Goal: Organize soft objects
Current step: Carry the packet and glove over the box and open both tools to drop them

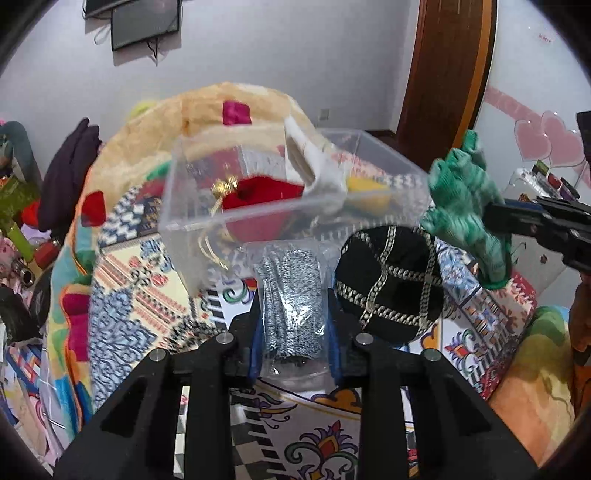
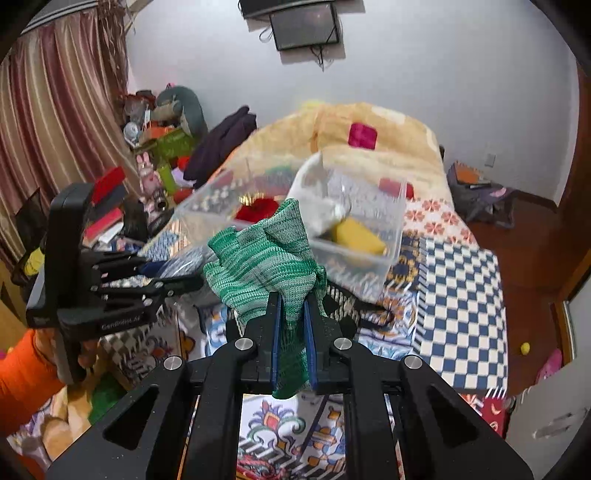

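Nearest us, our left gripper (image 1: 295, 328) clamps a bagged speckled grey knit (image 1: 291, 306), and our right gripper (image 2: 293, 332) pinches a green knitted glove (image 2: 266, 258). Just beyond, a black cap with gold trim (image 1: 388, 280) lies on the patterned bedspread (image 1: 140, 295). Farther off sits the clear plastic box (image 1: 207, 192), holding a red pouch (image 1: 258, 195), a yellow item (image 2: 356, 236) and a white cloth (image 1: 314, 166).

Walls (image 2: 443, 74): pale lilac-white. Wall-mounted screen (image 2: 304, 26) high up, cables dangling below. Striped pink-brown curtain (image 2: 55, 110) at left. Bed under patchwork patterned cover (image 2: 461, 288), peach plush blanket (image 2: 369, 155) heaped at far end. Brown wooden floor (image 2: 528, 258). Wooden door frame (image 1: 443, 66). Cluttered shelf (image 2: 155, 147) beside curtain.
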